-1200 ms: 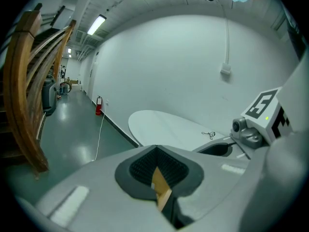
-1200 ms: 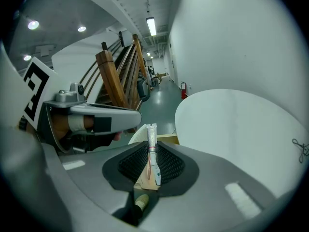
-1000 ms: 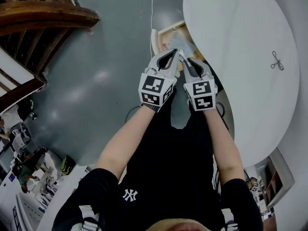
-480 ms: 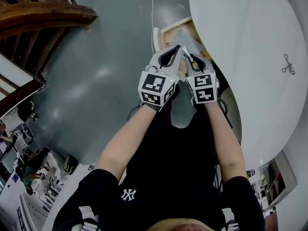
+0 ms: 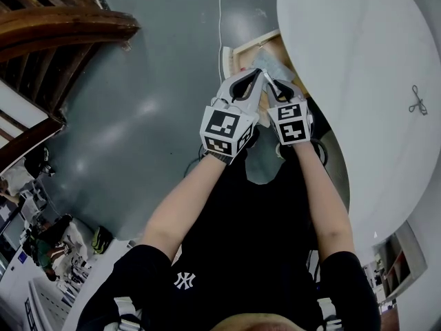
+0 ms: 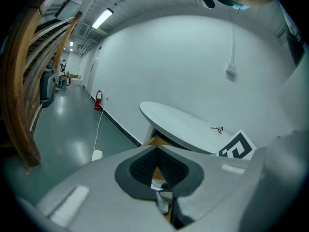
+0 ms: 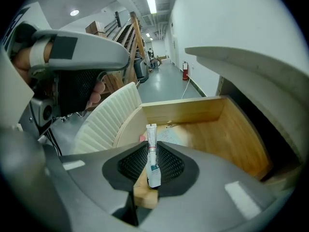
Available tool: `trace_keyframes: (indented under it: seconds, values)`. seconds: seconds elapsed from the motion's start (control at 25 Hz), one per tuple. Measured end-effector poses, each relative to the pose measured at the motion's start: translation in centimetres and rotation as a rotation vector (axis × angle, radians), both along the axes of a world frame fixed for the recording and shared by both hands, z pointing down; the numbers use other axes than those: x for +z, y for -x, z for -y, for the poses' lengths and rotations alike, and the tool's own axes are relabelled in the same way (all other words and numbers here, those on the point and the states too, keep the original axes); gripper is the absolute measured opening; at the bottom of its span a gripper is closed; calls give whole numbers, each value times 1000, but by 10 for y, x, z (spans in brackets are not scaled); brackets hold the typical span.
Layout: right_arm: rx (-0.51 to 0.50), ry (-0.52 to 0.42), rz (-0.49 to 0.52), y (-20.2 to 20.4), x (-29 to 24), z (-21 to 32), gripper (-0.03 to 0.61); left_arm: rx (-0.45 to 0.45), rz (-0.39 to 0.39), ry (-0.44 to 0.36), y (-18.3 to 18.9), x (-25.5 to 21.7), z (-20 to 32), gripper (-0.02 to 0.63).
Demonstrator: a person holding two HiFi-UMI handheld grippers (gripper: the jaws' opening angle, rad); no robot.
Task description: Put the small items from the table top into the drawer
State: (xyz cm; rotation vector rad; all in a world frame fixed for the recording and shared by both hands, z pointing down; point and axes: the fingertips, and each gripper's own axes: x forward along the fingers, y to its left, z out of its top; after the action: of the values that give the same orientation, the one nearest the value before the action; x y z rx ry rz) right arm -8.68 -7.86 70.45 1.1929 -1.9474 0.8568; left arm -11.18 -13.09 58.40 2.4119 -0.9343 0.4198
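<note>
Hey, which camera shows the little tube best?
The right gripper view: the tube stands close-up, clamped in that hand-held gripper above the drawer. The head view barely shows it; the left gripper view doesn't clearly show it.

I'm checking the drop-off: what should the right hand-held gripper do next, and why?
Probably lower it a little: the right hand-held gripper clamps the tube over the open drawer, well above its wooden floor, so releasing now would drop it.

white tube (image 7: 151, 151) clamped in jaws above open wooden drawer (image 7: 186, 111).
</note>
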Motion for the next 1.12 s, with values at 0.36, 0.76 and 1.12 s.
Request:
trace_keyframes:
  seconds: [0.36,0.76,1.12]
  values:
    - [-43,30,-11,9,10,2,126,5,10,-5,6,-3,4,0]
    - [-6,-37,-8,5,-50,0,65,35,17,5,-1,-32,-6,0]
    - [56,-116,34,-12,-126,-6,23,79,-3,-22,-25,-81,-14,0]
